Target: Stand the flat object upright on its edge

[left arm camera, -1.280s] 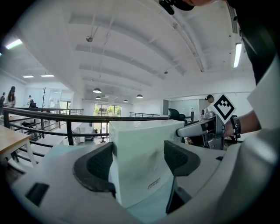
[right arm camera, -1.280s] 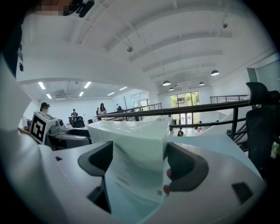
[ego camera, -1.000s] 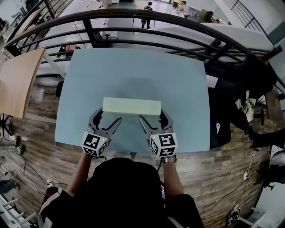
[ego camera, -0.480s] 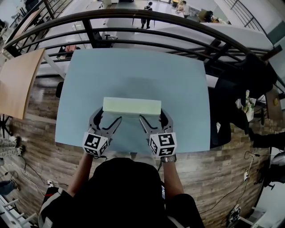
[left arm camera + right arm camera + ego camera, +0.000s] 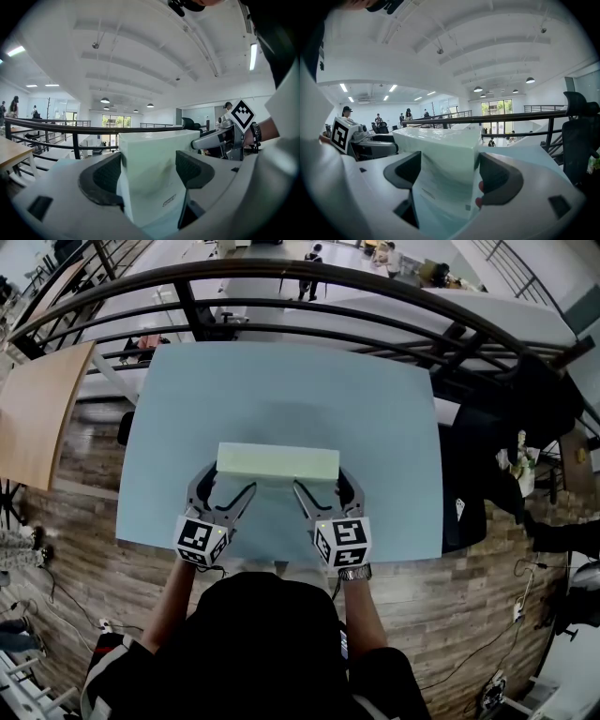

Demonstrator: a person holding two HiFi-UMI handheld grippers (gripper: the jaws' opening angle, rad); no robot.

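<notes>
A long pale green box (image 5: 277,463) stands on the light blue table (image 5: 281,381), its narrow top face up. My left gripper (image 5: 223,489) is open at the box's left near corner, one finger beside the end and one in front. My right gripper (image 5: 324,487) is open the same way at the right near corner. In the left gripper view the box (image 5: 150,173) fills the gap between the dark pads (image 5: 107,177). The right gripper view shows the box (image 5: 445,154) between its pads (image 5: 499,180) too. Whether the pads touch the box I cannot tell.
A black curved railing (image 5: 281,277) runs behind the table's far edge. A wooden tabletop (image 5: 37,409) lies to the left, and a black chair (image 5: 487,456) stands to the right. The table's near edge (image 5: 272,557) is just under both grippers.
Both grippers have edged very slightly toward me. The box has not moved.
</notes>
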